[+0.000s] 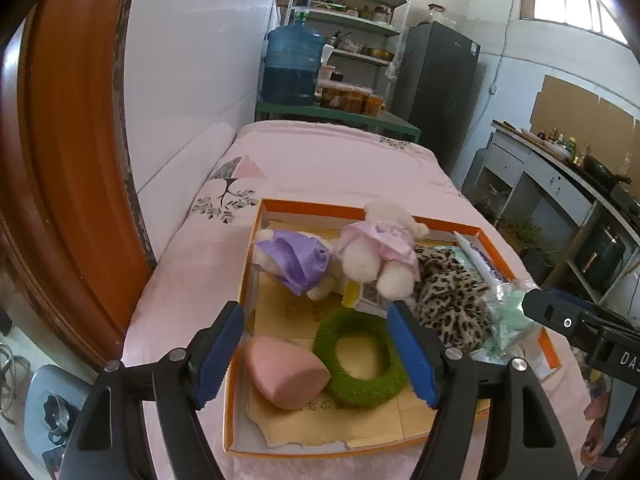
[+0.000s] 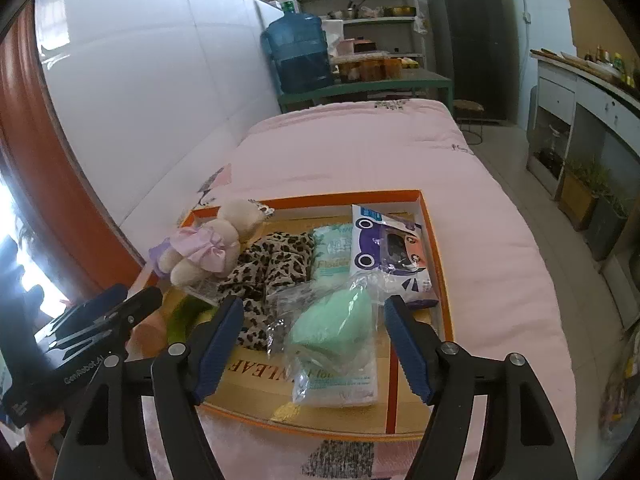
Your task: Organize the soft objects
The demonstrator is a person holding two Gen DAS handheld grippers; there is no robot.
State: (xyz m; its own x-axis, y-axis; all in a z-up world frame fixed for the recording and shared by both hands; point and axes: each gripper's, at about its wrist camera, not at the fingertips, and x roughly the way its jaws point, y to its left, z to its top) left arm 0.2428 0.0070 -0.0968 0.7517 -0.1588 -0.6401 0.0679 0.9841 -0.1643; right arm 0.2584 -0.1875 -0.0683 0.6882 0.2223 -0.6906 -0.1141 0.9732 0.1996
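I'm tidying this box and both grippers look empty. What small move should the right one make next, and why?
Probably lower the right gripper onto the bagged green sponge and close. Its jaws stand open with the bag between them but not pressed, and the bag lies loose in the orange box, beside the leopard cloth. The left gripper is open too, over the green ring.

Bed [image 1: 320, 160]: pink quilted cover, with a leaf-and-tree print patch near the wall side and a small floral motif at the far end. One long side lies against the white tiled wall. Directly on the cover: one shallow orange-rimmed cardboard box [image 1: 360, 211], set at the near end, holding soft toys and packets. A dark patterned patch shows just before the box's near rim.
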